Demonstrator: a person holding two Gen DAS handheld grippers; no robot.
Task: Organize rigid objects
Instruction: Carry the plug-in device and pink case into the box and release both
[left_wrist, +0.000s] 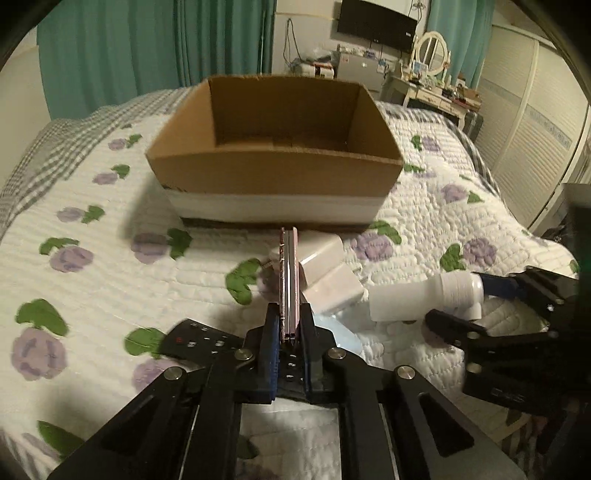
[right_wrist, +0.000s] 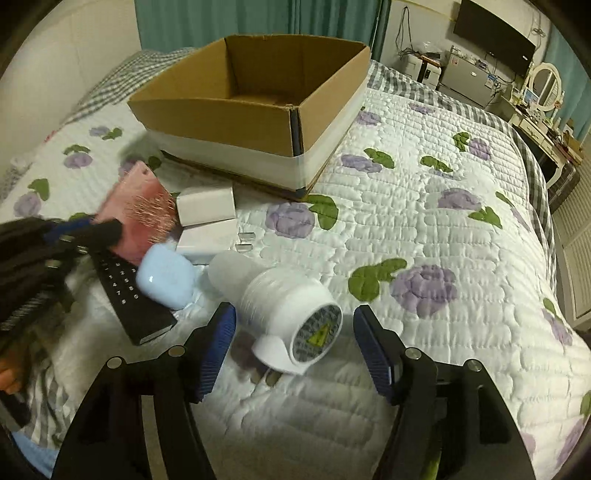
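Observation:
My left gripper (left_wrist: 289, 317) is shut on a thin pink case (left_wrist: 289, 280), held edge-on above the bed in front of the empty cardboard box (left_wrist: 275, 166). The right wrist view shows the same pink case (right_wrist: 136, 206) in the left gripper (right_wrist: 92, 230), and the box (right_wrist: 255, 114) behind. My right gripper (right_wrist: 295, 343) is open, its fingers on either side of a white bottle-shaped object (right_wrist: 284, 302) lying on the quilt. In the left wrist view that white object (left_wrist: 424, 295) lies at the right, with the right gripper (left_wrist: 484, 302) around its end.
Two white chargers (right_wrist: 207, 218), a pale blue case (right_wrist: 166, 273) and a black remote (right_wrist: 129, 291) lie clustered on the flowered quilt (right_wrist: 424, 206). The remote (left_wrist: 199, 338) and chargers (left_wrist: 328, 269) also show in the left wrist view. A dresser and mirror (left_wrist: 432, 55) stand beyond the bed.

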